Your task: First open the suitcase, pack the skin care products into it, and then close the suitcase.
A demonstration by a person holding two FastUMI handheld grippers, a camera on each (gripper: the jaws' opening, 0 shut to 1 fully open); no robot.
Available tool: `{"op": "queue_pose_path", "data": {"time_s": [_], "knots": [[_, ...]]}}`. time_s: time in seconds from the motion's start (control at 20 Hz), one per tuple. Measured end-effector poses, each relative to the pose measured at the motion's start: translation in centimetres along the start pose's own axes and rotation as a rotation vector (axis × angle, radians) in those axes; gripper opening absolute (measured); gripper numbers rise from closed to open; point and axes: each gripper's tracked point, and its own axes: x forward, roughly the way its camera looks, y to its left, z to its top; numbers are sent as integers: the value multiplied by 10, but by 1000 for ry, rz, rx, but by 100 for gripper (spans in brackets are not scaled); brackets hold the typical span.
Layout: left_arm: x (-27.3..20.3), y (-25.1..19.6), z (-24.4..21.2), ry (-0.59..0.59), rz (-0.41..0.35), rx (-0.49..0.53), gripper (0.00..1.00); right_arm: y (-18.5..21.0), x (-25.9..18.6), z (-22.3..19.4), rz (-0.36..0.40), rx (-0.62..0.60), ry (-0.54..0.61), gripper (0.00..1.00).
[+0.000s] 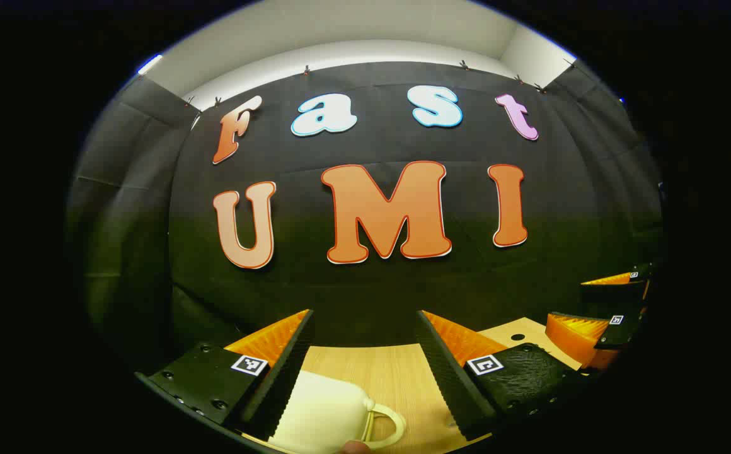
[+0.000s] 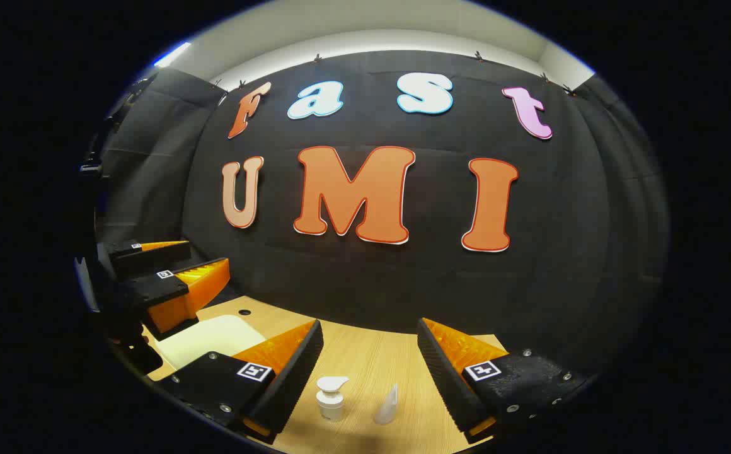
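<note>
suitcase (image 1: 324, 413) lies shut on the table (image 1: 397, 372) under your left gripper (image 1: 365, 340), jaws apart over its handle; pump bottle (image 2: 331, 397) and tube (image 2: 387, 403) stand outside it, between your spread right gripper (image 2: 368, 353) fingers.

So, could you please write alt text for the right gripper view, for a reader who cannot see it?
The right gripper hangs open above a wooden table, with a white pump bottle and a small clear tube standing between its fingers. To the left, the left gripper hovers over a cream suitcase.
</note>
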Motion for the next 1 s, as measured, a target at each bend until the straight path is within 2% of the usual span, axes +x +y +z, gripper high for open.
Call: {"op": "queue_pose_path", "data": {"time_s": [0.15, 0.55, 0.8, 1.0], "knots": [[7, 2, -10, 8, -35, 18, 99, 5, 4, -1, -20, 5, 8, 95], [15, 12, -12, 8, -57, 33, 99, 9, 9, -5, -67, -4, 30, 95], [15, 7, -18, 16, -77, 49, 99, 11, 8, -7, -65, -12, 36, 95], [14, -5, -46, 65, -109, 121, 99, 1, 5, -9, -80, -14, 40, 95]]}}
